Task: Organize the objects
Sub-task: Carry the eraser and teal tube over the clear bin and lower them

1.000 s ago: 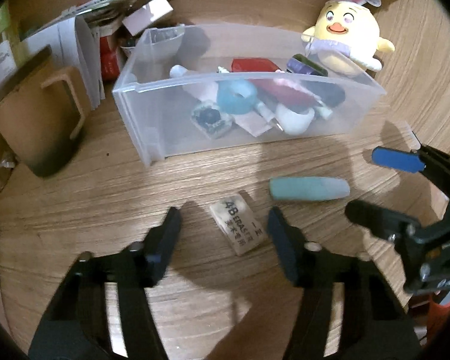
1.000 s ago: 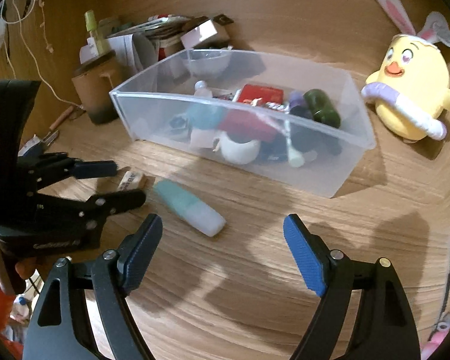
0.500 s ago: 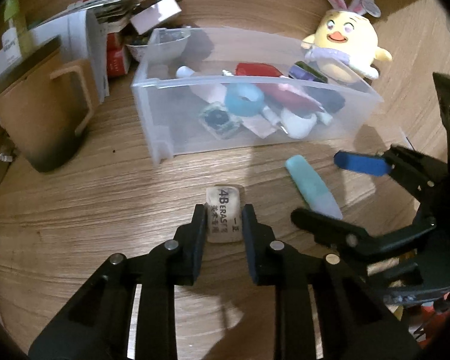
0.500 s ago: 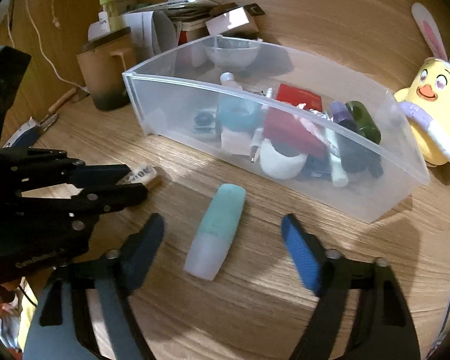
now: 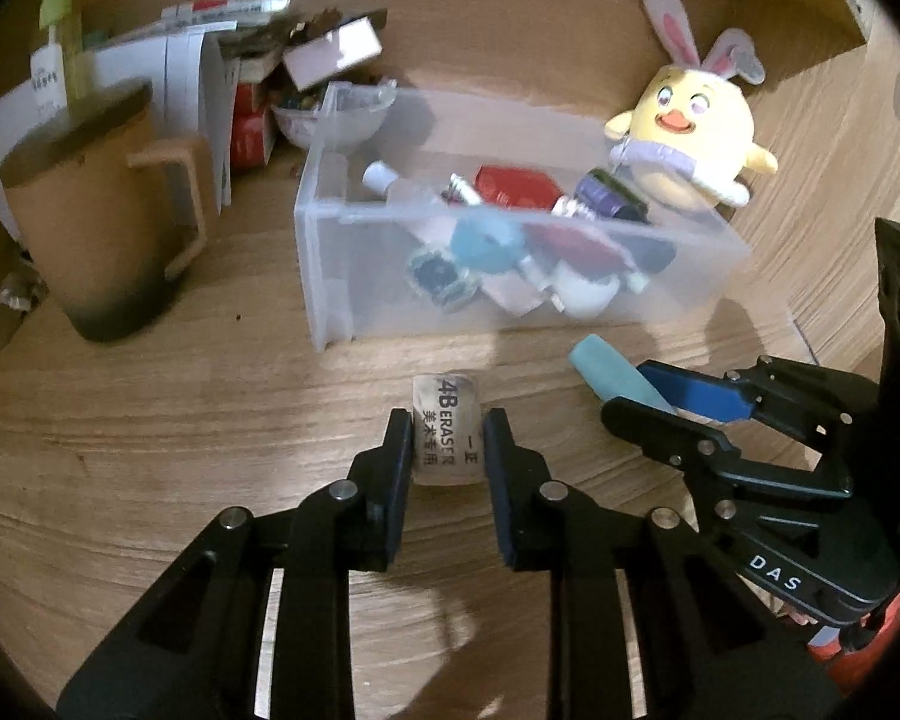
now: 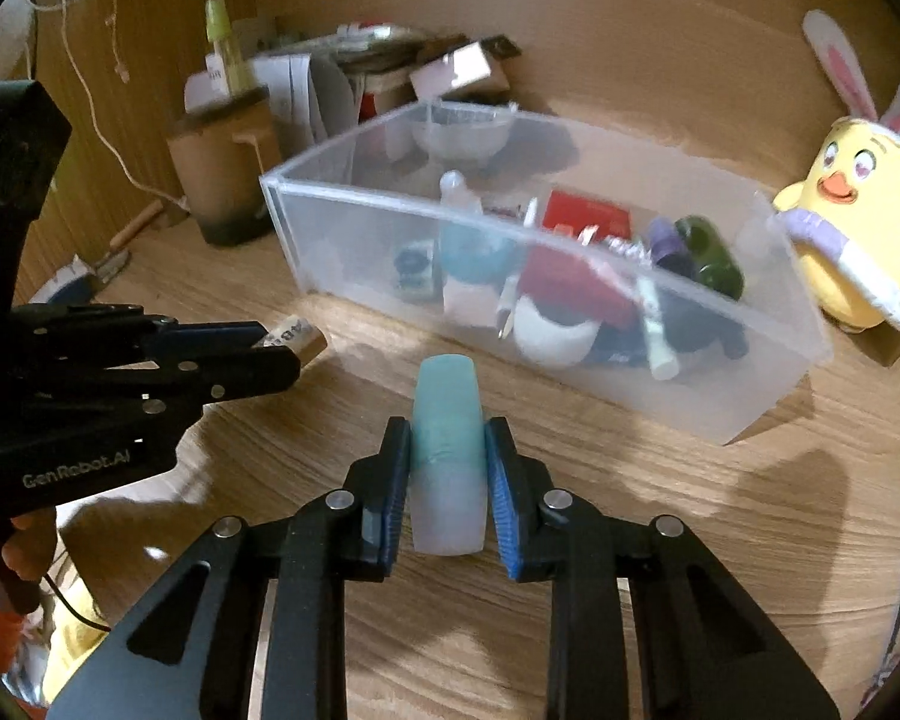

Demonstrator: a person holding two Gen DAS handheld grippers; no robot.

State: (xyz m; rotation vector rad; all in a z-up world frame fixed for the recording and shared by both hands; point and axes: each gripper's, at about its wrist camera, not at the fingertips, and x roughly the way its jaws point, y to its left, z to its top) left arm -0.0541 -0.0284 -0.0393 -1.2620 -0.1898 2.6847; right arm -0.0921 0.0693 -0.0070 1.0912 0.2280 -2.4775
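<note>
My left camera looks low and close along its fingers across the wooden desk (image 5: 150, 420); my right does likewise from beside it. Both face the clear bin (image 5: 570, 306) (image 6: 720, 384) and plush chick (image 5: 684, 138) (image 6: 858, 210).

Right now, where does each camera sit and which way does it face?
Left wrist: on the left gripper, looking forward along its fingers at the eraser and clear bin; right gripper at right.
Right wrist: on the right gripper, looking at the teal tube; left gripper at left.
Shared: bin, chick plush, mug, both held items.
</note>
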